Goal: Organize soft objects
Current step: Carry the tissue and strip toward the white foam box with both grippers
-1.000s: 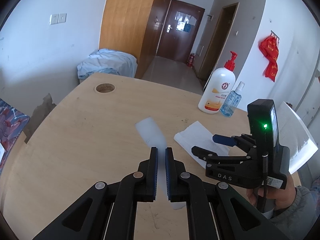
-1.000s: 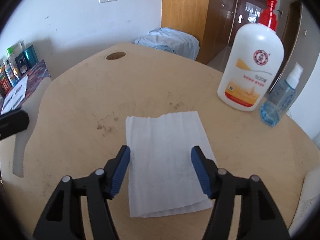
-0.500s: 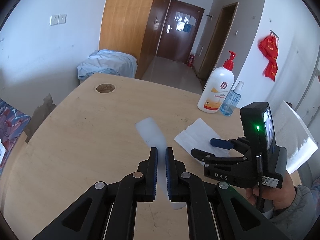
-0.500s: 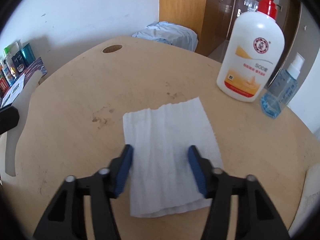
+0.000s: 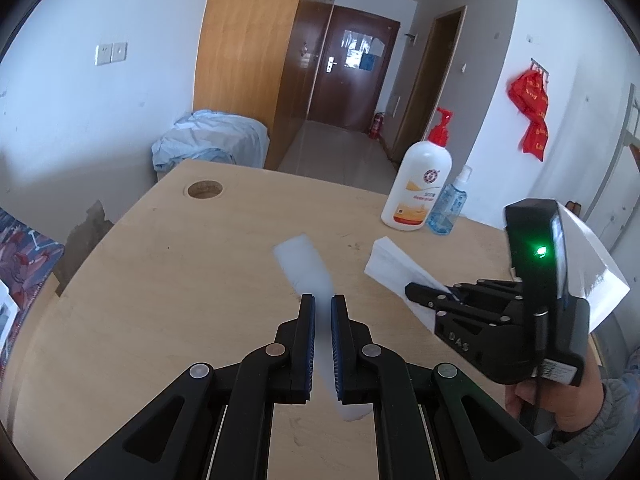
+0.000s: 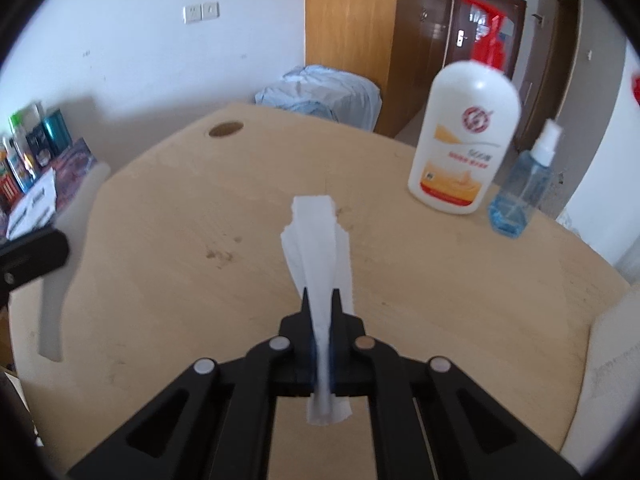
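Pale wood fills both views: a curved desk (image 5: 192, 280) in a small room, with a white pump bottle (image 6: 464, 140) standing at its far right as the landmark. Start at the right gripper (image 6: 320, 300), whose jaws are pinched shut on a white tissue (image 6: 316, 240); the sheet is bunched into a ridge between the jaws and trails forward over the desk, ending just short and to the left of the pump bottle. The left gripper (image 5: 322, 312) is nearly closed on a pale translucent strip (image 5: 304, 264), which runs between its jaws and out ahead, further left of the pump bottle than the tissue; whether the pads actually bite it I cannot tell. A small blue spray bottle (image 6: 520, 192) stands just right of the pump bottle. To do this step well, I judge the right hand should lift gently and evenly, since a thin tissue tears or slips when dragged, and should steer its free end clear of both bottles. Keep the grip firm until it lies where it belongs.
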`<state>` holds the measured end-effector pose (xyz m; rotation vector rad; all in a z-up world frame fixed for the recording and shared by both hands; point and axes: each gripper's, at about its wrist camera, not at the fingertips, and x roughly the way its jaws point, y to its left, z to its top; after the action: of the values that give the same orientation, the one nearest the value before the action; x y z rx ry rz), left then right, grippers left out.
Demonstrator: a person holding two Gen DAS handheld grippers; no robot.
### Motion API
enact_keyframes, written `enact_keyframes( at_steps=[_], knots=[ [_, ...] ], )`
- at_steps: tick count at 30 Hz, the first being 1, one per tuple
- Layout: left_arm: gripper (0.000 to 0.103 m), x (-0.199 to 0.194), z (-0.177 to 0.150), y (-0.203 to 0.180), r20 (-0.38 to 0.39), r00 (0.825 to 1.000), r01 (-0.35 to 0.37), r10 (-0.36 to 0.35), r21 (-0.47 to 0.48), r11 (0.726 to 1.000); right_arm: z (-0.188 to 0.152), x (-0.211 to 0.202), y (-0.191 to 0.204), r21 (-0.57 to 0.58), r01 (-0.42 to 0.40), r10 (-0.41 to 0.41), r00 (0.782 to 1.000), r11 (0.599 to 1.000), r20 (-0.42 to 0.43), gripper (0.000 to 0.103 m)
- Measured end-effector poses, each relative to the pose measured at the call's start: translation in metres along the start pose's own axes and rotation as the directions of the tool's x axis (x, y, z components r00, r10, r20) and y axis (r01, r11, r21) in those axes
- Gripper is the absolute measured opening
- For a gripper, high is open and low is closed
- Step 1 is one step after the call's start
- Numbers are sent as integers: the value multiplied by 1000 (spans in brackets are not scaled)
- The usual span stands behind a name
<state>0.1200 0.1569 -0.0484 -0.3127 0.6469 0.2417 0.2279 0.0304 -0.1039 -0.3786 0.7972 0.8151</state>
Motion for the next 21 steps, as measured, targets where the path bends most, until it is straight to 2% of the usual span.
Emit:
enact_keyframes(
  at_steps=[10,21],
  knots=[
    [8,-37,-5,-18,54,999,-1,-1,35,999,-17,-75,3,78,-4,-3,996,997,86,6],
    [8,-97,-21,-39,137,990,0,-11,77,997,-48,-164,19,136,-3,-26,976,991,215,6]
  ],
)
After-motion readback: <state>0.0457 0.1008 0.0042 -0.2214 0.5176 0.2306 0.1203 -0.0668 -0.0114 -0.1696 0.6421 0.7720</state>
